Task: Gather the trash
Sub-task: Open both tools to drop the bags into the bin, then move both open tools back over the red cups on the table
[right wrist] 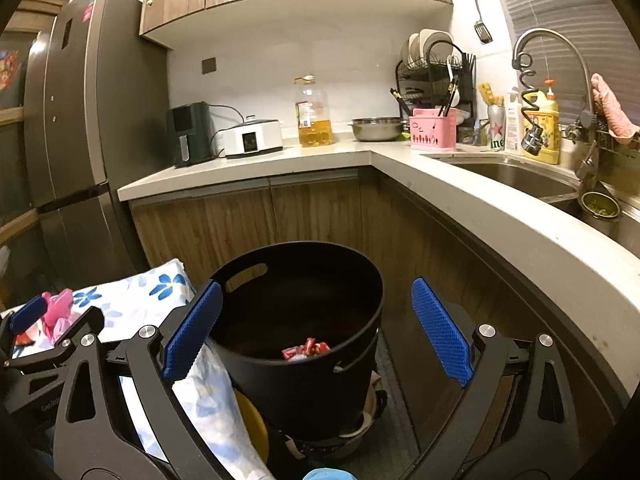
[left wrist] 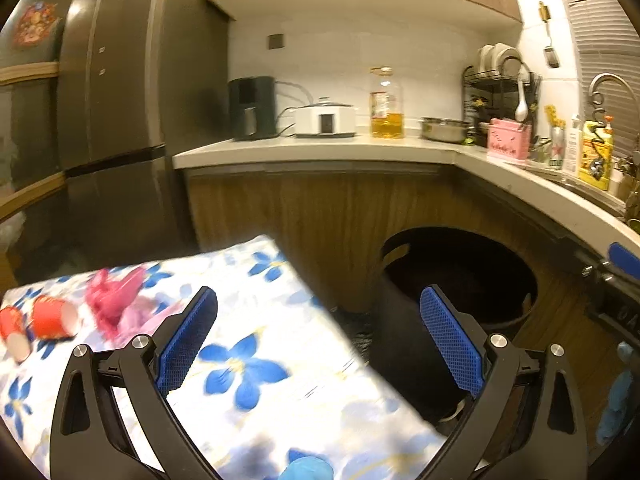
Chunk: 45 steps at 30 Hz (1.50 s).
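1. trash on the table, which wears a white cloth with blue flowers: two red paper cups tipped on their sides, white insides showing, close to the table's left edge; just beside them a crumpled pink wrapper. all blurred in the left wrist view.
2. black bin stands on the floor off the table's right edge, below the counter. red and pink wrappers lie inside it, at the bottom.
3. left gripper: jaws spread wide, nothing between the blue pads, touching nothing. one finger hangs over the table's right part, the other past the edge, in front of the bin.
4. right gripper: jaws likewise wide apart, empty, pads clear of everything. it sits over the bin's near rim, pointing slightly down into it.
5. cups and pink wrapper lie to the left of the left gripper's fingers, apart from them. the binned wrappers show between the right gripper's fingers, below them, not touched.
6. in the right wrist view the left gripper shows at the left edge, near the pink wrapper.
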Each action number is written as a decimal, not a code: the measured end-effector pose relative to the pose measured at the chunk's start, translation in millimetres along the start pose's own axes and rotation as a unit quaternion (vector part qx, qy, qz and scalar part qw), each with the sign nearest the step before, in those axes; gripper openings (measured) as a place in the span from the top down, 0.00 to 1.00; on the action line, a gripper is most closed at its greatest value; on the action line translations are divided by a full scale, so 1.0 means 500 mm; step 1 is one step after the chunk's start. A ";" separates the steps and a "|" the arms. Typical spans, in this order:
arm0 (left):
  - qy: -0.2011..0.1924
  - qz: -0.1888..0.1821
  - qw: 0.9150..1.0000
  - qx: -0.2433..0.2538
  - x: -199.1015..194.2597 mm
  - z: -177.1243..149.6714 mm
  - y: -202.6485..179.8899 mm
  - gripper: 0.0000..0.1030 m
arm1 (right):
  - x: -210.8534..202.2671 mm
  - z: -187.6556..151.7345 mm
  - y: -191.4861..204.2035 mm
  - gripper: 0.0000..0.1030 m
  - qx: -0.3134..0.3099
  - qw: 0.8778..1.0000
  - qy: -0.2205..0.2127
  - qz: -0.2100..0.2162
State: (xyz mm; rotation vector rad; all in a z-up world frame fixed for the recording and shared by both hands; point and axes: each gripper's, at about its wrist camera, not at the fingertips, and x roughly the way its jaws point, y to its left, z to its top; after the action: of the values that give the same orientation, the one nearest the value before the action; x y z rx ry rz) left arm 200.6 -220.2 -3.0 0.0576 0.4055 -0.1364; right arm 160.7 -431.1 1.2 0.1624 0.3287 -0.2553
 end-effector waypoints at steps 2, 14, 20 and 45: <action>0.004 0.010 1.000 -0.011 -0.012 -0.012 0.023 0.06 | -0.017 -0.010 0.008 0.08 0.003 1.000 0.000 0.004; 0.006 0.106 0.992 -0.062 -0.099 -0.085 0.202 0.06 | -0.082 -0.072 0.140 0.08 -0.024 0.998 0.012 0.059; 0.008 0.153 0.984 -0.094 -0.142 -0.120 0.314 0.06 | -0.103 -0.098 0.235 0.08 -0.045 0.994 0.017 0.097; 0.034 0.345 0.913 -0.216 -0.290 -0.232 0.700 0.06 | -0.141 -0.232 0.740 0.08 -0.172 0.926 0.064 0.330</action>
State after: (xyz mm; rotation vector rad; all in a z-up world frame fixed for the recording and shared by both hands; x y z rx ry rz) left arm 73.9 153.3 -41.6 -0.2326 0.4562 0.6578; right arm 162.7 -39.3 -40.3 -0.0630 0.4245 0.4836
